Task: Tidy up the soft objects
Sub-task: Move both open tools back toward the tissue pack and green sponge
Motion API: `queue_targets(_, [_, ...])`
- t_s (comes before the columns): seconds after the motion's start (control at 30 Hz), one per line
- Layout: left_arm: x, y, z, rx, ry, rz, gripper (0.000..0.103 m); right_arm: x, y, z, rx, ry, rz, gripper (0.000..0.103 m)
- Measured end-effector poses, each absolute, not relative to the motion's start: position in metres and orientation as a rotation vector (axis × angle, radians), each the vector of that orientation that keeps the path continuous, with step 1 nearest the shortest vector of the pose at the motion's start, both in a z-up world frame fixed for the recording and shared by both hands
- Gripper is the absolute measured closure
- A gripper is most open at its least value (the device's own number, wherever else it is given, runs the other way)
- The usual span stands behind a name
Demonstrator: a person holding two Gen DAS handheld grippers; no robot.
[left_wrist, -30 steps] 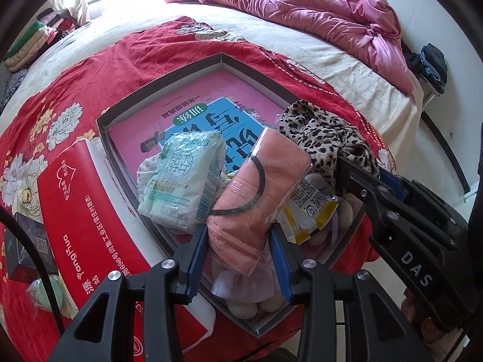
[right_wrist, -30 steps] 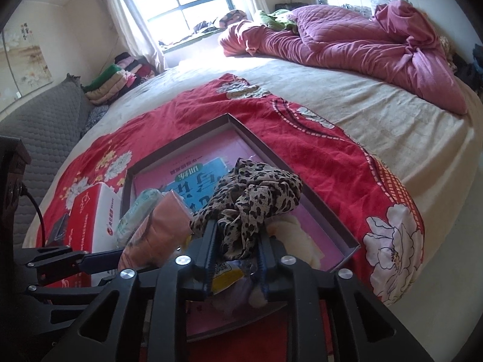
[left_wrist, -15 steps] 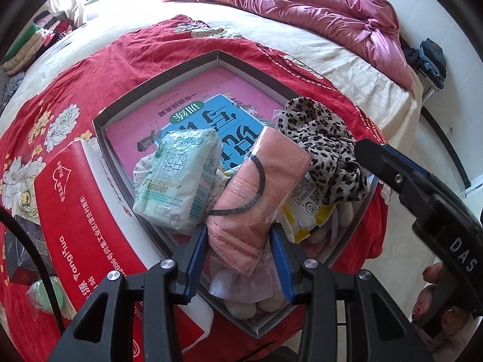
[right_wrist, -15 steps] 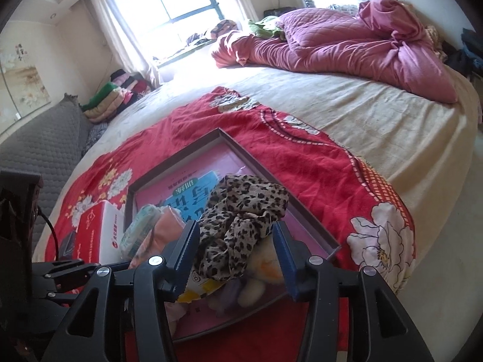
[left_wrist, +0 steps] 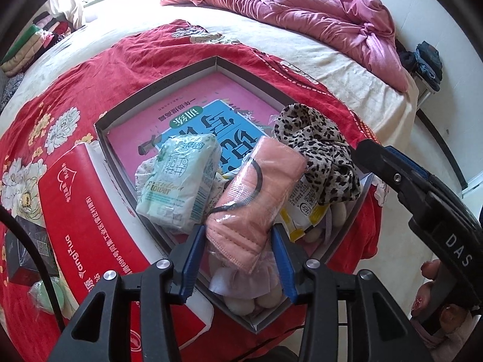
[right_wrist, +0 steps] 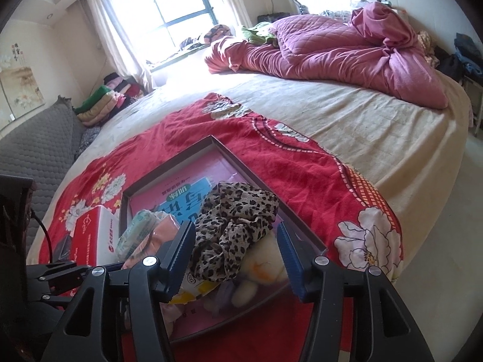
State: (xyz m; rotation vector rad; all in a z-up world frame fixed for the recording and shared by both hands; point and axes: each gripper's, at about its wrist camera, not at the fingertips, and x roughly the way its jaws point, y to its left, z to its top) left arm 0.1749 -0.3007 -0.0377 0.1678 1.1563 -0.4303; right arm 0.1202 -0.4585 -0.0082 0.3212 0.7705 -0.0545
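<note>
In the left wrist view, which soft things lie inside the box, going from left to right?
Pale green tissue pack → pink wrapped cloth, between the left gripper's pads → leopard-print cloth.

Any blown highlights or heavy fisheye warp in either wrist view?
Right wrist view: window blown out, washing the far bedsheet white; edges bend strongly. Left wrist view: evenly lit, far sheet at the top clipped; box rim bows; dark vignette corners in both.
</note>
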Motion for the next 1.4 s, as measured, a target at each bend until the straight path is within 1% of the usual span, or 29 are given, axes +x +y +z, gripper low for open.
queue_targets(0.27, [0.171,-0.297,-0.028,0.183,1.121,-0.432,0.052,0.117,-0.458,-0.001,0.316,0.746,-0.069,0.043])
queue_targets(0.33, [0.171,-0.296,-0.027,0.184,1.119,-0.434,0.052,0.115,-0.457,0.002,0.308,0.738,-0.072,0.039])
queue_targets(0.53, [0.164,-0.289,-0.012,0.187,1.080,-0.427,0.052,0.111,-0.449,0.015,0.280,0.710,-0.056,0.036])
queue_targets(0.77, [0.155,-0.263,0.013,0.173,1.019,-0.383,0.050,0.102,-0.429,0.041,0.240,0.660,-0.032,0.033])
queue_targets(0.87, [0.152,-0.250,0.021,0.156,1.006,-0.371,0.050,0.100,-0.419,0.051,0.221,0.643,-0.018,0.030])
queue_targets(1.4, [0.130,-0.163,0.046,0.075,0.955,-0.275,0.050,0.086,-0.324,0.084,0.122,0.609,0.156,0.029])
